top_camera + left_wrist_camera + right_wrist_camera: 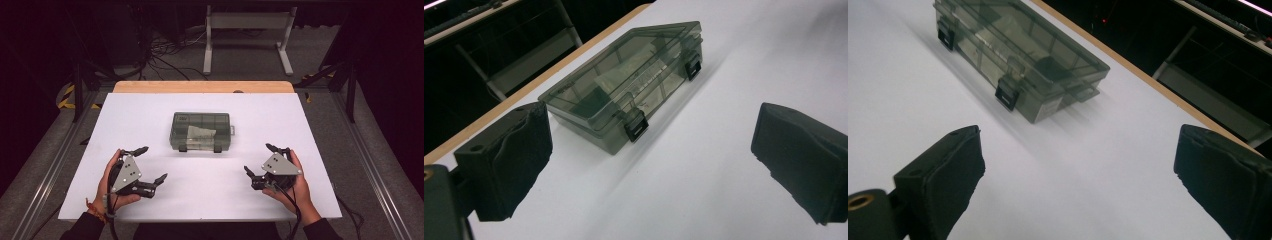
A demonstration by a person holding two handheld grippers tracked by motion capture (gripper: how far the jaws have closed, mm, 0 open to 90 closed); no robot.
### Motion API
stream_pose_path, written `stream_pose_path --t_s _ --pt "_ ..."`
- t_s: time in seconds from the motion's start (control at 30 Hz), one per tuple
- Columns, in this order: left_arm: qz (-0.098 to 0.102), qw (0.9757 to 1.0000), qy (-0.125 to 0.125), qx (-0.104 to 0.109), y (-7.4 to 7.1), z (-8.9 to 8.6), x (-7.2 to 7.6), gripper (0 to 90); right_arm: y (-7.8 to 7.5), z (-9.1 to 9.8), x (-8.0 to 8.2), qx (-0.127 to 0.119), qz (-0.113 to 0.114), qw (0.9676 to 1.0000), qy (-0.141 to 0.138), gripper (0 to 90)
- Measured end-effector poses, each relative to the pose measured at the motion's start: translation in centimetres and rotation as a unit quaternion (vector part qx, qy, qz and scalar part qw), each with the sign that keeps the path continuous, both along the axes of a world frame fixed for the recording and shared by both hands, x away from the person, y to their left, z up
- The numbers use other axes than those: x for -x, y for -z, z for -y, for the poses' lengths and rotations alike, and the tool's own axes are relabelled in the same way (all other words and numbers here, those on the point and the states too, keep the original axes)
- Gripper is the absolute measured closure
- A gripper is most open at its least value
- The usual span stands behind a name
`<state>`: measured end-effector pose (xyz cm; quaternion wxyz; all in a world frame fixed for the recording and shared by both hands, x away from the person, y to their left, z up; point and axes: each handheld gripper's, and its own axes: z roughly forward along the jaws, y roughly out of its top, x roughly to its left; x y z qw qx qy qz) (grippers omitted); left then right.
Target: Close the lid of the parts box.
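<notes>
A smoky translucent plastic compartment box (201, 131) lies shut at the middle of the white table (150, 110), its two black latches facing me. Pale contents show through the lid. In the left gripper view the box (626, 100) lies ahead, beyond the spread jaws. In the right gripper view the box (1015, 55) sits ahead and to the left. My left gripper (153, 164) is open near the front left, held in a hand, nothing between its jaws. My right gripper (260, 159) is open near the front right, also holding nothing.
A wooden strip (202, 86) edges the table's far side. Beyond it on the floor are cables (165, 55) and a grey metal stand (247, 35). Metal rails (55, 160) run along both sides of the table.
</notes>
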<state>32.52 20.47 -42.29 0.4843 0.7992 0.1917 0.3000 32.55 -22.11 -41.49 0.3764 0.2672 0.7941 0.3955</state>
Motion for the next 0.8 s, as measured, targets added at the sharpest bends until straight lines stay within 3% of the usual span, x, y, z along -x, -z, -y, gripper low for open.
stream_pose_path --t_s 0.53,0.8 --pt "-0.03 0.9992 -0.018 -0.021 1.9 -1.6 0.7 4.2 2.1 2.4 1.5 0.003 -0.016 0.9997 0.018 6.4" --pt "-0.037 0.9986 -0.031 -0.02 2.4 -2.6 1.2 4.2 2.7 3.7 2.2 -0.014 -0.027 0.9991 0.03 5.5"
